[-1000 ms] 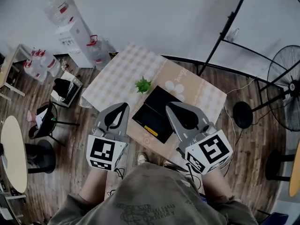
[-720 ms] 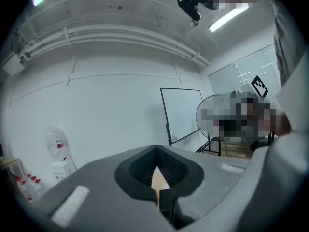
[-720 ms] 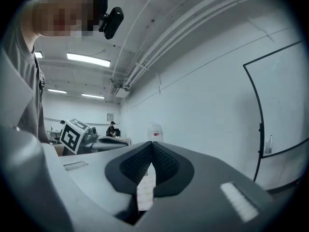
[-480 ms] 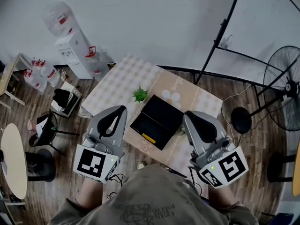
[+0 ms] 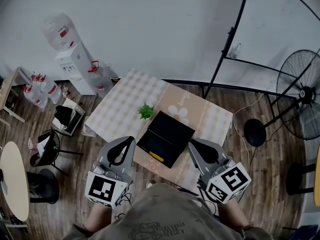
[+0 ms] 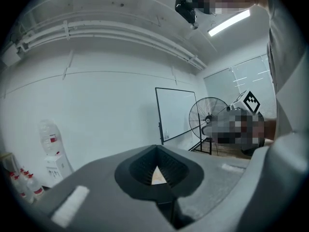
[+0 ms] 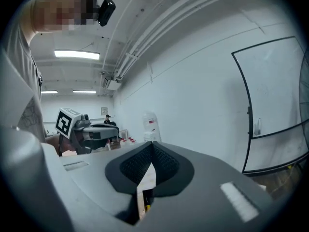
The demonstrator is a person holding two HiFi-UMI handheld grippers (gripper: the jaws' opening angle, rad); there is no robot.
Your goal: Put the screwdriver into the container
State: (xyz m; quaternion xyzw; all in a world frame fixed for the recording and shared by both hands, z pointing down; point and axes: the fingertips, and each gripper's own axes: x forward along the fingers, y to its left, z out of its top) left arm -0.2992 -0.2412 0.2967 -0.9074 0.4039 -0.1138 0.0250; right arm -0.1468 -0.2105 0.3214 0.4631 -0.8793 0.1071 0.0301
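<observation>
A black, shallow container lies open on the table in the head view. A yellow-handled screwdriver lies inside it near its front edge. My left gripper is shut and empty, held off the table's near left corner. My right gripper is shut and empty too, just right of the container's near corner. In the left gripper view my left gripper points up at the wall. In the right gripper view my right gripper shows only a thin slit between its jaws.
A small green plant stands on the table behind the container. A water dispenser and bottles are at the back left. A black stand and a floor fan are on the right, a chair and a round table on the left.
Both grippers have drawn back from over the container toward my body and sit lower in the view. The screwdriver stays in the container.
</observation>
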